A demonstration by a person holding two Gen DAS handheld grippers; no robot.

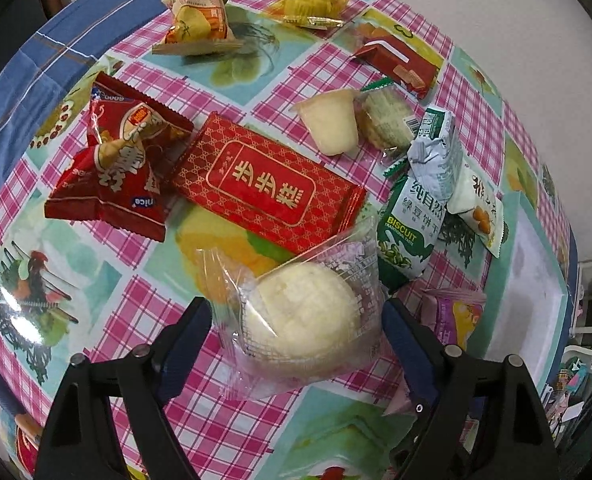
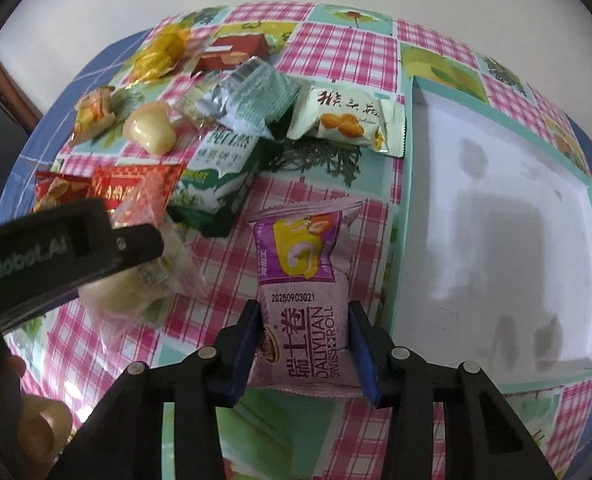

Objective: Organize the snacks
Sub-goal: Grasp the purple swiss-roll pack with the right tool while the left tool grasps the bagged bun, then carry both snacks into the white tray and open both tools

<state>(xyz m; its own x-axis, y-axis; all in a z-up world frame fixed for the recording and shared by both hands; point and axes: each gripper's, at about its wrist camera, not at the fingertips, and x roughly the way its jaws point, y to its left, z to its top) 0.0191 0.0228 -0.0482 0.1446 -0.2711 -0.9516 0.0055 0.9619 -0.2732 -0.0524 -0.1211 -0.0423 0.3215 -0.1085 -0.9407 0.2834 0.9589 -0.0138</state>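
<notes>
- Right gripper (image 2: 302, 350): blue pads clamped on the near half of the purple foil Swiss-roll packet (image 2: 306, 276), which still looks to be lying on the pink-check plastic tablecloth (image 2: 336, 48).
- Packet's long axis runs near-to-far, in line w/ the fingers; its crimped far end points away from the cam, printed face up.
- Key relation: the shallow white tray w/ teal rim (image 2: 400, 200) lies just right of the packet, rim nearly parallel to the packet's long axis. Looks empty. So the likely move is a lift and a short carry right, no real turn needed.
- Right hand is clearly the nearer one to the tray.
- Left gripper (image 1: 298, 322): jaws apart, straddling the round pale cake in clear crinkly wrapper (image 1: 302, 316). Right pad at the wrapper edge; left pad has a gap. Not gripped yet, I'd judge.
- Cake sits left of the purple packet, near side of the snack pile; wrapper's loose corner points far-left.
- Flat red gold-print cake packet (image 1: 268, 184) lies just beyond it, long axis diagonal.
</notes>
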